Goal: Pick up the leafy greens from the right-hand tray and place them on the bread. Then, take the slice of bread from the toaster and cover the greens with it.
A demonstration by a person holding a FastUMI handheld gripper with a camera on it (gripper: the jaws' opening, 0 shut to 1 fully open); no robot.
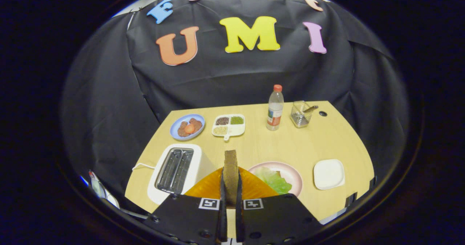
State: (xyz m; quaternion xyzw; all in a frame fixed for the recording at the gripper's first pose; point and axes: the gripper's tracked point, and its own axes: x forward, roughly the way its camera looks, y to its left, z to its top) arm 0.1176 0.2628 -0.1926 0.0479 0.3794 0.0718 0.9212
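1. In the gripper view, I am pinching a slice of bread (230, 170) on edge between my fingers (230, 187); both are pressing on its flat faces, and it is standing upright just ahead of me.
2. The toaster (177, 172) is sitting to the near left on the worktop (290, 143), its slots looking empty, so I am judging the slice in my grip to be the one taken from it.
3. The leafy greens (273, 179) are lying on the pink plate (290, 172) just right of my fingers; whether bread is lying beneath them I cannot tell. An orange tray (207, 187) is showing just beyond my fingers, behind the slice.
4. A white square dish (328, 173) is sitting further right, well apart from the plate.
5. At the far side, a blue plate of food (187, 126), a divided dish (229, 125), a bottle (275, 107) and a wire basket (300, 114) are standing clear of my work.
6. The slice is probably light, dry and crumbly, so I am favouring a gentle hold across its faces; a hard squeeze could dent or break it. Laying it flat over the soft, limp greens is what remains.
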